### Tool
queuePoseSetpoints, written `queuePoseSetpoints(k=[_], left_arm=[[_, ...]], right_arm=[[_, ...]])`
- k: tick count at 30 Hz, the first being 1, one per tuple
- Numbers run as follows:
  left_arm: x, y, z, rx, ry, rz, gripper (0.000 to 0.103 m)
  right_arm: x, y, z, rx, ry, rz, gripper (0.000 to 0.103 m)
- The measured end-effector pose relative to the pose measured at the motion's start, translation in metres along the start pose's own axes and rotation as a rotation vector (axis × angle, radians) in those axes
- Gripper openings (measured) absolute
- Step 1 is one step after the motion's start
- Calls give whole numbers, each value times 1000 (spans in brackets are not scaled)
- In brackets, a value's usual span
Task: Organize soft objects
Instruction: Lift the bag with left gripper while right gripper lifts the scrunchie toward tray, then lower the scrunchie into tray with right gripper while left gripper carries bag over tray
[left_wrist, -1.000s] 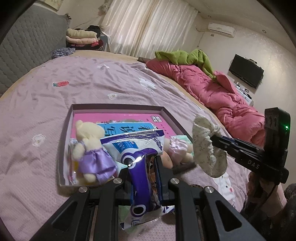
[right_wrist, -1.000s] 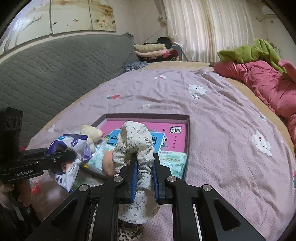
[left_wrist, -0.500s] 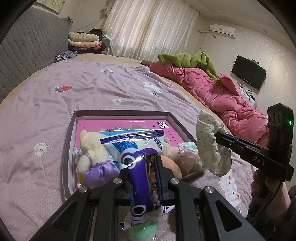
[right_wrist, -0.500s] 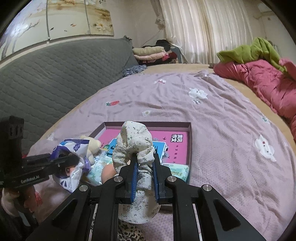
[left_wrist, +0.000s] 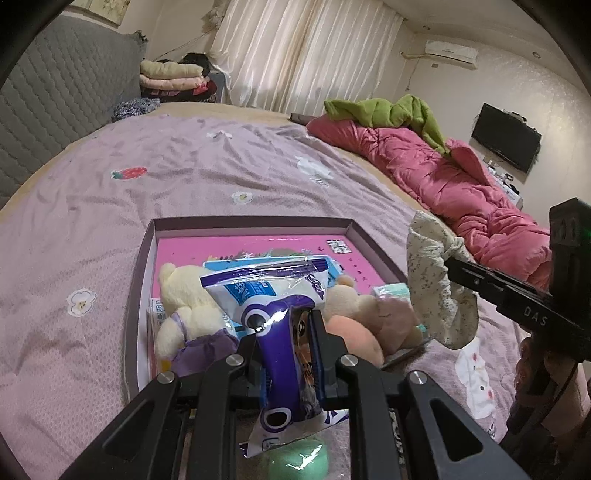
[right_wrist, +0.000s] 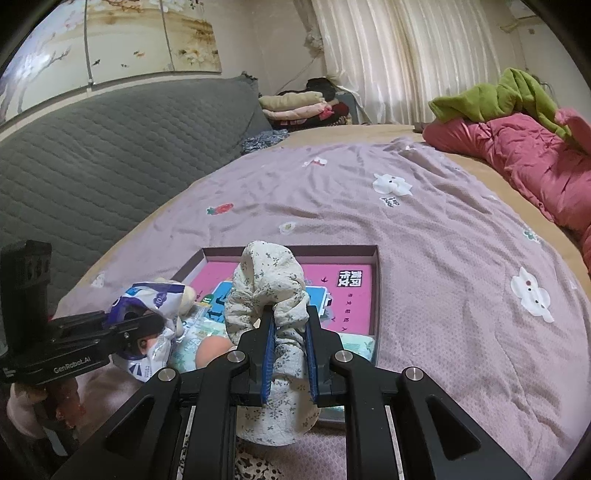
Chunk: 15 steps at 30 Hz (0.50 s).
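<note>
My left gripper (left_wrist: 290, 325) is shut on a purple and white plastic packet (left_wrist: 271, 295) and holds it above the near edge of a shallow box (left_wrist: 251, 223) with a pink printed bottom. The box holds a cream plush bear in a purple dress (left_wrist: 184, 314), a peach plush toy (left_wrist: 354, 336) and tissue packs. My right gripper (right_wrist: 290, 325) is shut on a white floral scrunchie (right_wrist: 269, 295), held above the box's near right side. The scrunchie also shows in the left wrist view (left_wrist: 436, 288), and the packet in the right wrist view (right_wrist: 151, 314).
The box lies on a lilac bedspread (left_wrist: 184, 166) with flower and strawberry prints. A pink quilt (left_wrist: 443, 177) with green cloth on it runs along the right. A grey headboard (right_wrist: 92, 147) and folded clothes (left_wrist: 173, 79) stand at the back. A green soft item (left_wrist: 299, 461) lies below my left gripper.
Both grippers have drawn back toward me and risen a little, with the packet and scrunchie still held. The box now appears farther off. A green item came into view under the left gripper.
</note>
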<state>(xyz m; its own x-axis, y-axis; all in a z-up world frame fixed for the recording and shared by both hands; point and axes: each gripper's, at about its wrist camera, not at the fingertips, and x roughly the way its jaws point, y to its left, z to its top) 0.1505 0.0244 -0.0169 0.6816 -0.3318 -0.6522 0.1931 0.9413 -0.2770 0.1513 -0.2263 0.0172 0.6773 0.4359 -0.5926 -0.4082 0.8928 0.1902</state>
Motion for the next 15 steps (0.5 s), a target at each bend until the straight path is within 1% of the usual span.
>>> queuePoseSetpoints(k=[3, 6, 10, 15], left_arm=[[4, 3, 2, -8, 5, 2, 18], [9, 4, 4, -5, 4, 10, 18], [16, 5, 7, -1, 2, 21, 18], [25, 9, 8, -5, 18, 32, 18]], right_arm=[[7, -3, 3, -9, 2, -15, 15], [16, -9, 4, 9, 18, -16, 16], [33, -11, 0, 15, 68, -15, 17], [49, -14, -8, 14, 129, -73, 17]])
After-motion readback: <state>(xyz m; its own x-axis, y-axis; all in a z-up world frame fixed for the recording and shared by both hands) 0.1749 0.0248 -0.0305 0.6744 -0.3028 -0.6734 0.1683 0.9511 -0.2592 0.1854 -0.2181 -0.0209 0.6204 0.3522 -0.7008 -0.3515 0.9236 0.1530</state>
